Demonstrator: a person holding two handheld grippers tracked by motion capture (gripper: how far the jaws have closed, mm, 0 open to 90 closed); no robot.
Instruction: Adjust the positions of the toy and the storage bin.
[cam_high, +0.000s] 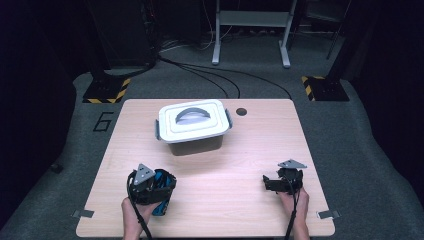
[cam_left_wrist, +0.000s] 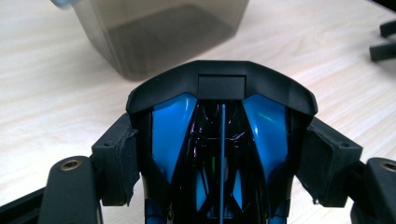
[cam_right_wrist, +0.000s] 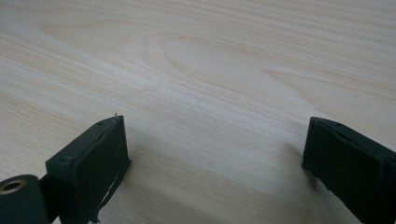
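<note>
A dark room with grey carpet, cables and hazard-striped stand feet surrounds a pale wooden counter (cam_high: 240, 200). Toward its far middle sits a box (cam_high: 194, 128): a smoky, see-through tub under a white lid with grey side latches and a grey handle folded flat on top. The lid looks seated and the latches down, though from the high view I cannot be sure they are locked.

At the near left, the left claw (cam_high: 150, 186) grips a black-and-blue object (cam_left_wrist: 219, 140), a glossy shell with blue panels and a dark frame. In the left gripper view both pads press its sides, one on each flank, so it is held firmly between the jaws. It hangs just above the counter, well short of the box, whose tub wall shows ahead.

At the near right, the right claw (cam_high: 280, 181) rests low over bare wood, jaws spread wide with nothing between them, as the right gripper view makes plain.

The step in hand looks like carrying the object toward the box while the free claw waits. Since the lid is on, the next move probably falls to the right claw: reach forward to the box, release a latch or take the handle, and lift the lid clear. The left claw would need to hold its load steady and high enough to pass the rim, then lower it inside before letting go.
</note>
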